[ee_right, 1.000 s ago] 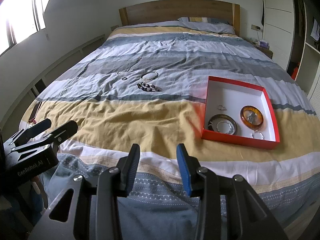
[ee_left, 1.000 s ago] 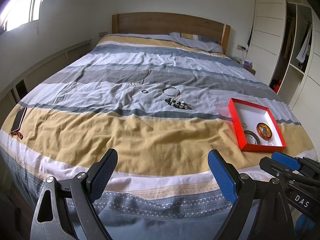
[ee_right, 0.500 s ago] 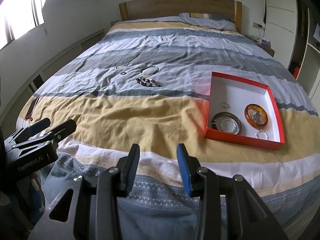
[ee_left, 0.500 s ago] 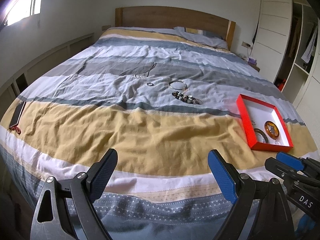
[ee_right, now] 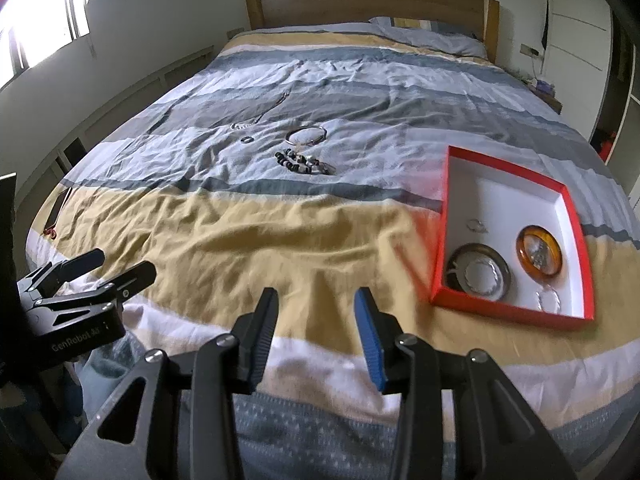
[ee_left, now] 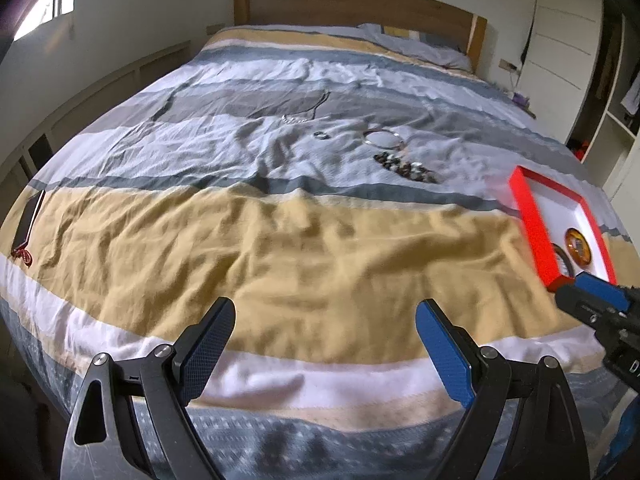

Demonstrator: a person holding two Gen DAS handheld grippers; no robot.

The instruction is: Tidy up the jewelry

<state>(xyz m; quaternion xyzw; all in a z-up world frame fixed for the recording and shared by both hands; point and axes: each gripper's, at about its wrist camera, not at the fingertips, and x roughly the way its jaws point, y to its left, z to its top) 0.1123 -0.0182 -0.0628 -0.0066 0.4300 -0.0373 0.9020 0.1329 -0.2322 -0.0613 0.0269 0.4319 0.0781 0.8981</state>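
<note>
A red box (ee_right: 440,248) with a white inside lies on the bed at the right; it also shows in the left wrist view (ee_left: 534,224). It holds an amber bangle (ee_right: 538,252), a dark bangle (ee_right: 478,272) and small silver pieces. Loose on the striped bedspread farther back lie a beaded bracelet (ee_right: 302,163), a silver bangle (ee_right: 307,135), a small ring (ee_right: 247,140) and a thin necklace (ee_right: 260,118). My left gripper (ee_left: 324,352) is open and empty above the bed's near edge. My right gripper (ee_right: 316,336) is open and empty, left of the box.
A phone with a red strap (ee_left: 26,220) lies at the bed's left edge. A wooden headboard (ee_right: 368,0) and pillows stand at the far end. Wardrobe shelves (ee_left: 624,92) stand to the right. A low wall ledge runs along the left.
Both grippers have moved forward over the bed, so the jewelry and the box look closer. Their jaws have kept the same opening.
</note>
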